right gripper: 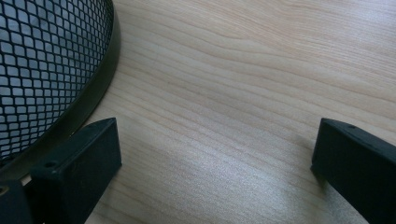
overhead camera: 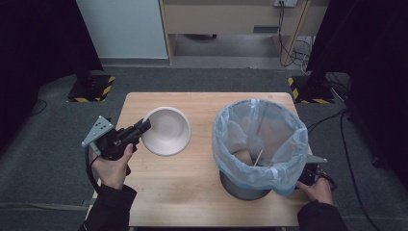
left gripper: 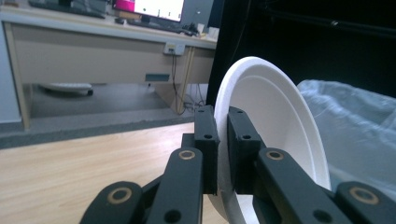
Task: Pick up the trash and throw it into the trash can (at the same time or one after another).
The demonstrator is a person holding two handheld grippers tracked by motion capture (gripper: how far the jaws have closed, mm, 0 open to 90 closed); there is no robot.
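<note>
A white paper bowl (overhead camera: 167,131) hangs tilted over the left half of the table, its hollow turned toward the bin. My left gripper (overhead camera: 144,127) is shut on the bowl's near-left rim. In the left gripper view the two jaws (left gripper: 223,154) pinch the thin rim of the bowl (left gripper: 275,116), which stands almost on edge. My right gripper (overhead camera: 312,174) rests low at the bin's right side, half hidden behind it. In the right gripper view, the right gripper (right gripper: 215,140) stands wide open over bare wood, holding nothing.
A black mesh bin (right gripper: 42,70) with a pale blue plastic liner (overhead camera: 260,139) stands on the table's right half; a thin wooden stick (overhead camera: 260,156) lies inside. The liner (left gripper: 359,126) is just right of the bowl. The wooden table (overhead camera: 192,192) ends close behind the bin.
</note>
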